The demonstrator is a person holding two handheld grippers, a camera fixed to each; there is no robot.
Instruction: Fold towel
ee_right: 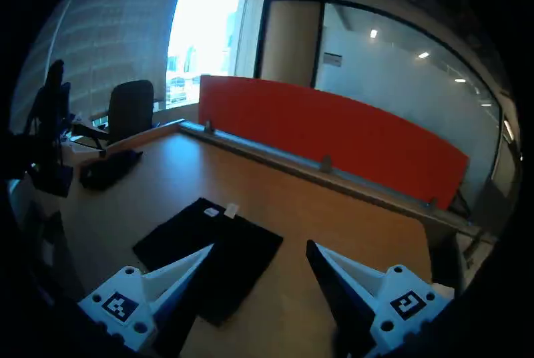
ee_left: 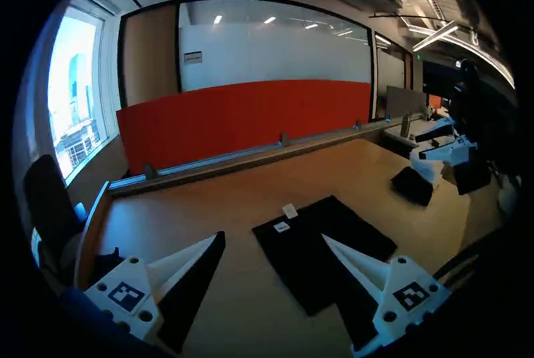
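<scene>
in the left gripper view, the left gripper (ee_left: 272, 236) hangs over the wooden desk (ee_left: 220, 198) on the near side of the orange screen (ee_left: 247, 117), its fingers spread wide and holding nothing. the black towel (ee_left: 300, 258) lies flat on the desk below and between them, with a small white tag (ee_left: 290, 210) at its edge nearest the screen. in the right gripper view, the right gripper (ee_right: 260, 244) is likewise wide apart and empty on the near side of the screen, with a dark bundle (ee_right: 107, 167) farther left along the screen.
</scene>
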